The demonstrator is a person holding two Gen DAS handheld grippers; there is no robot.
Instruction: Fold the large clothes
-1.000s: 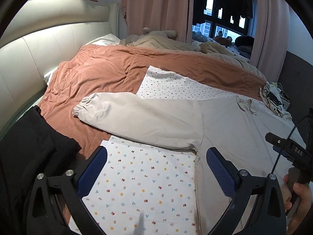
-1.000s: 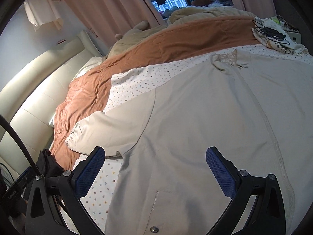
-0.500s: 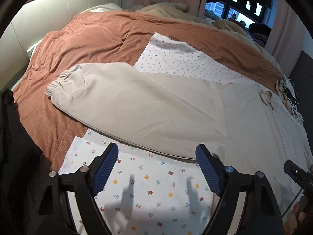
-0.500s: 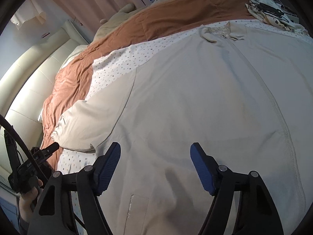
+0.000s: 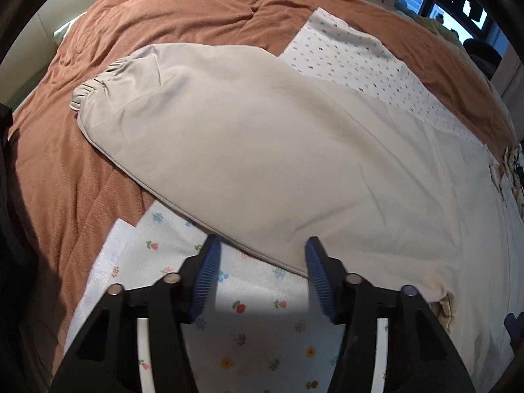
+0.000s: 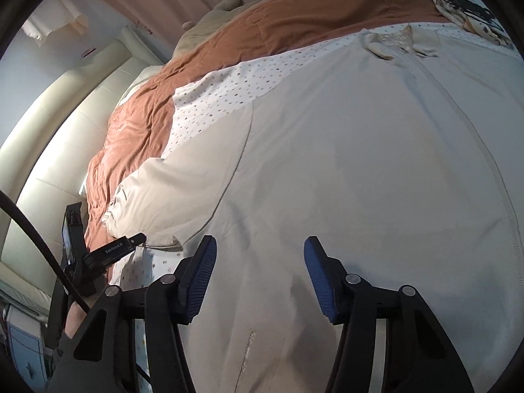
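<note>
A large beige jacket (image 5: 294, 150) lies spread flat on the bed over a floral sheet (image 5: 255, 324). Its left sleeve runs out to a gathered cuff (image 5: 95, 88) at the upper left. My left gripper (image 5: 260, 262) is open, its blue pads straddling the lower edge of the sleeve near the armpit. In the right wrist view the jacket body (image 6: 360, 163) fills the frame, with its collar (image 6: 396, 42) at the far end. My right gripper (image 6: 260, 262) is open, low over the jacket front, holding nothing.
A rust-brown quilt (image 5: 163, 13) covers the bed around the sheet. A cream padded headboard (image 6: 65, 124) is at the left. The left gripper's handle and hand (image 6: 85, 255) show at the lower left of the right wrist view. Cables and clutter (image 6: 468, 6) lie at the far right.
Both grippers have come down and forward close to the jacket. The jaws of both have narrowed but stay open. The left one now reaches the sleeve's lower edge.
</note>
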